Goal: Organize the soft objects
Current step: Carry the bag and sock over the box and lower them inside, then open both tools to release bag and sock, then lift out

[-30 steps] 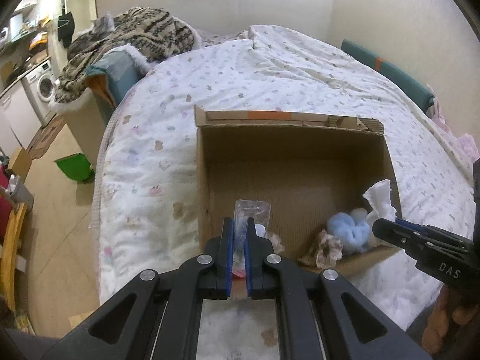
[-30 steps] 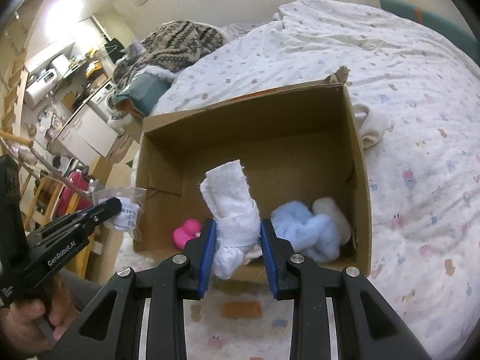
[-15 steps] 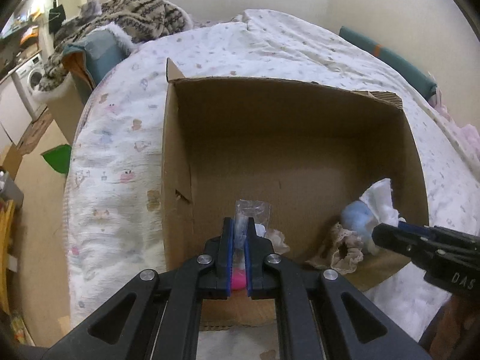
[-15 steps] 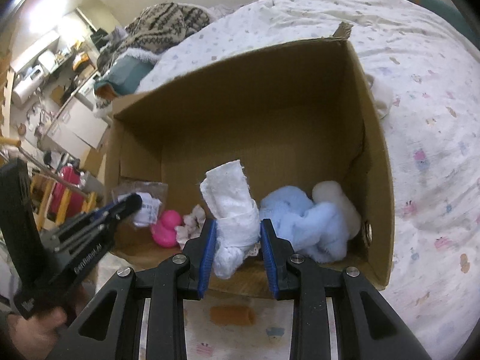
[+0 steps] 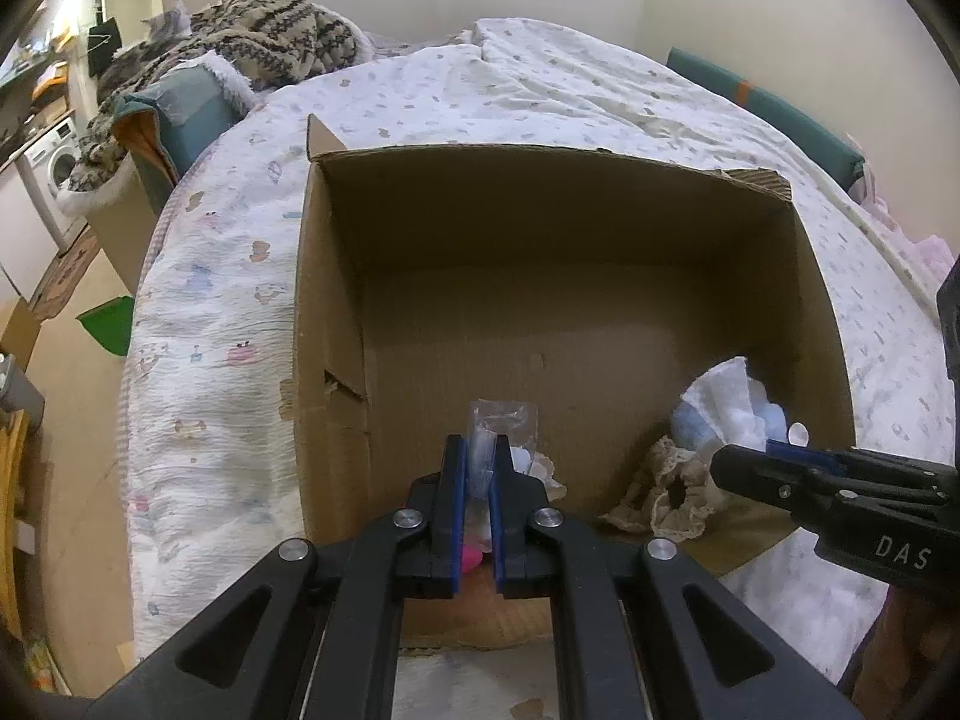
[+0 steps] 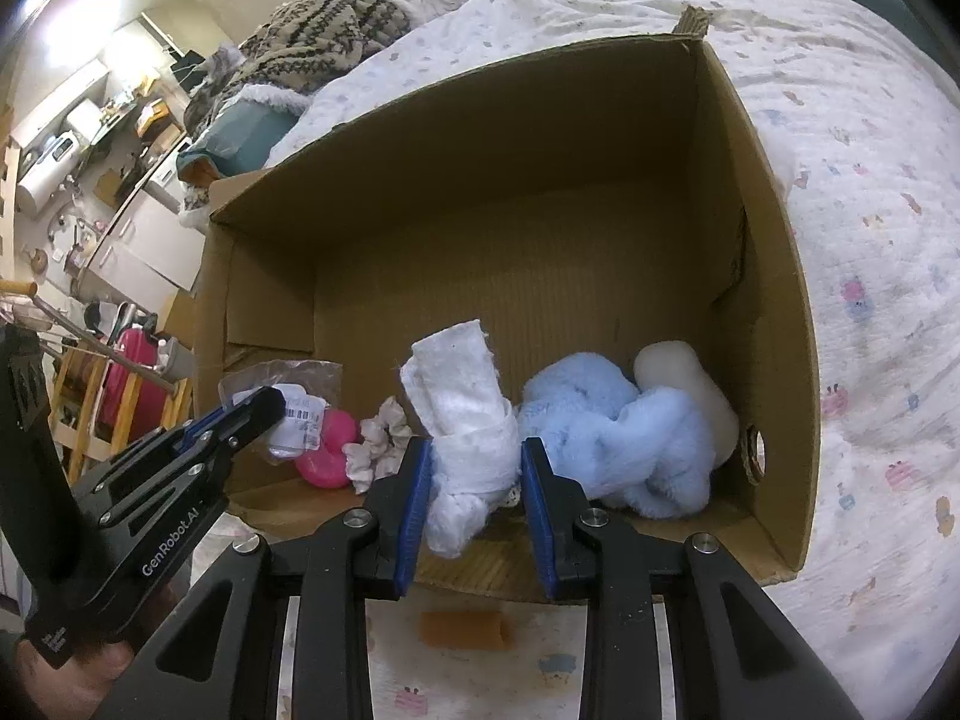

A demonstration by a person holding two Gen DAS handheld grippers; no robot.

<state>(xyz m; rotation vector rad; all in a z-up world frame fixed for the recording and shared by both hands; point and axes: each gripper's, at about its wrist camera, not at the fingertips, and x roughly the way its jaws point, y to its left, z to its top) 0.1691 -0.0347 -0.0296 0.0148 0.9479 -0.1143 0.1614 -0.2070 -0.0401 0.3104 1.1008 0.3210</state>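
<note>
Two grippers hang over the near edge of the open brown cardboard box [image 5: 336,324] on the printed white bedspread [image 5: 228,276], each loaded. The left gripper [image 5: 477,468] is pinched narrow on a small clear plastic bag with a white label [image 5: 501,420]; seen from the right wrist, that bag [image 6: 294,405] sits just above the box floor at the near left. The right gripper [image 6: 474,471] is closed part-way around a rolled, knotted white cloth [image 6: 465,420], which stands upright between its blue pads.

Just beyond the left gripper's tips lie a pink rubber duck [image 6: 330,450] and a small white scrunchie [image 6: 375,444]. Ahead and to the right of the right gripper, a fluffy light-blue plush [image 6: 612,438] rests against a white plush [image 6: 690,384] in the near right corner. A beige lace scrunchie [image 5: 666,489] lies beside the right gripper's tips.

Judging by this, the placing step is in hand: both items are over the box. Next, each gripper needs to lower slightly and open, letting bag and cloth settle beside the pile.
</note>
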